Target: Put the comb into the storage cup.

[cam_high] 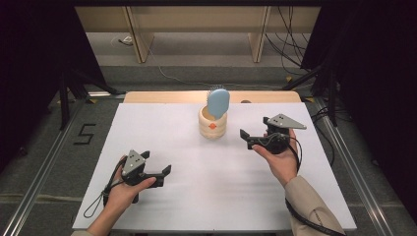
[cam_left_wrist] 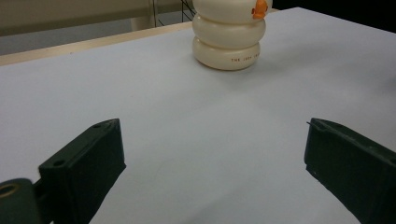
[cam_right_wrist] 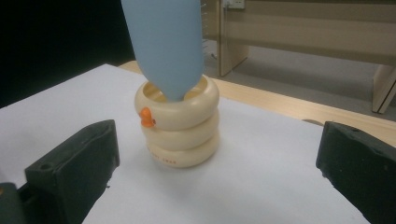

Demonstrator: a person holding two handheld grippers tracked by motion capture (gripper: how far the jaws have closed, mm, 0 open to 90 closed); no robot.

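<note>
Up close from the right tool (cam_right_wrist: 219, 154), a blue hairbrush (cam_right_wrist: 166, 46) inside the ringed holder (cam_right_wrist: 180, 126); both tools wide open, empty

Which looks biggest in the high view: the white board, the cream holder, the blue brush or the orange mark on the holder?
1. White board, by far.
2. Cream holder and blue brush: much alike as they show, and the brush's lower part is hidden inside the holder, so I won't rank them.
3. Orange mark, a tiny spot.
</note>
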